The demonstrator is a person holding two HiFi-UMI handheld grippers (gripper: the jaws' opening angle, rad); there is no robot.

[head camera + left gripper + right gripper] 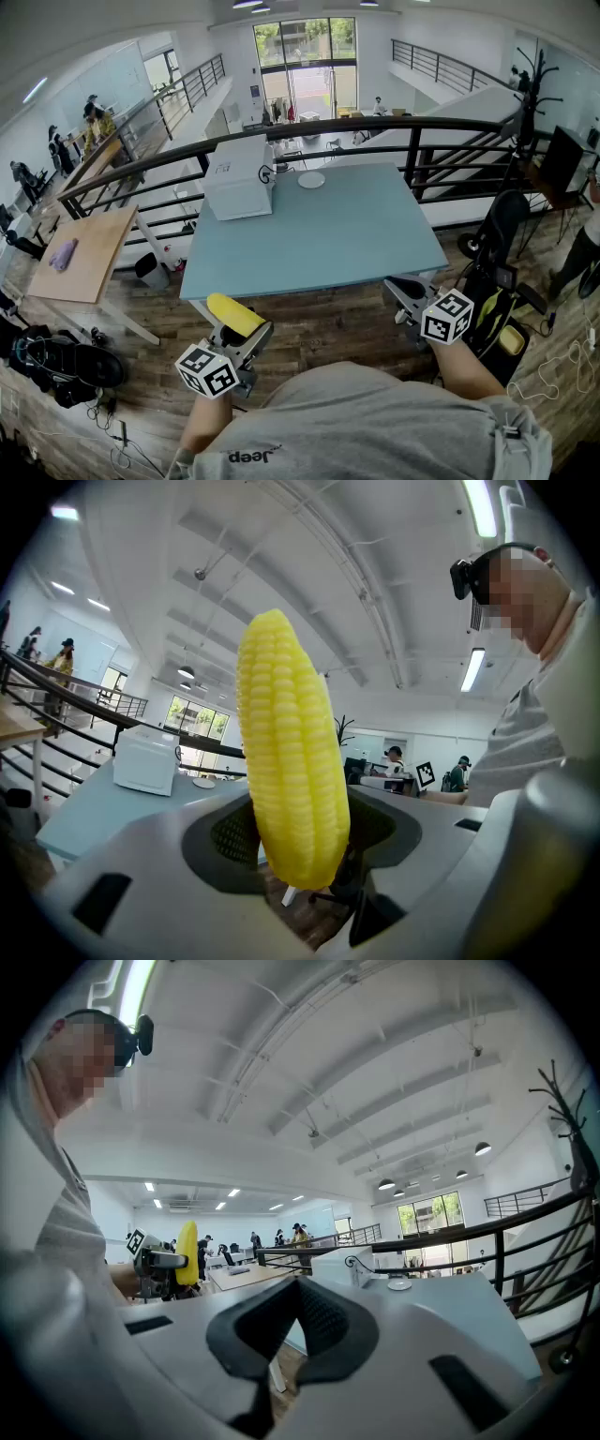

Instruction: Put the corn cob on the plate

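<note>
The left gripper [248,336] clamps the yellow corn cob [289,752] between its 2 jaws, just off the near left edge of the blue table [328,234]. The right gripper [405,292] hangs off the table's near right corner, its jaws closed together on nothing. The small white plate [311,180] sits empty near the table's far edge, just beside a white appliance [237,175].

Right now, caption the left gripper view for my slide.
Left tongs clamp a yellow corn cob; blue table, white box and small plate lie ahead.
</note>
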